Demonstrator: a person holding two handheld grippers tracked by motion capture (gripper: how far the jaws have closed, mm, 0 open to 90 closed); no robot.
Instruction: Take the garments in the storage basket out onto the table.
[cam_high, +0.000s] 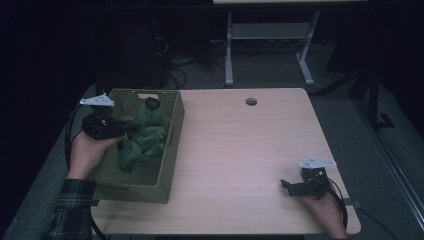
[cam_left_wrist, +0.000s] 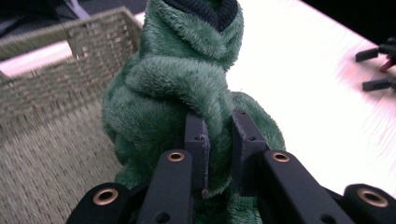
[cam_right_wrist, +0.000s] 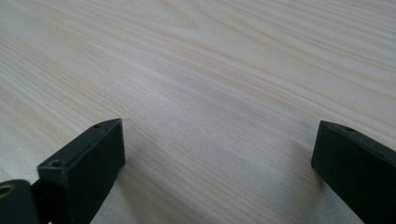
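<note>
- While the left tongs are pinching a fold of the green plush garment, the garment is hanging in a bunched column above the woven basket, its lower end reaching down toward the basket floor.
- Seen along the left tongs, the two black jaws are standing close together with a ridge of the green plush garment squeezed between them; the woven basket is lying behind and to the left in that view.
- A dark ribbed cuff or collar is showing at the top of the garment.
- Judging from the pictures, the removal is partly done: the grasp is made and the lift is under way, but the garment is not yet clear of the basket rim and nothing is lying on the open bench.
- What is probably remaining is raising the garment free, carrying it over the near wall and setting it on the bench.
- The right tongs are resting near the bench's right front corner, well apart from the basket.
- Their jaws are standing wide apart and holding nothing, with bare wood of the bench between them.
</note>
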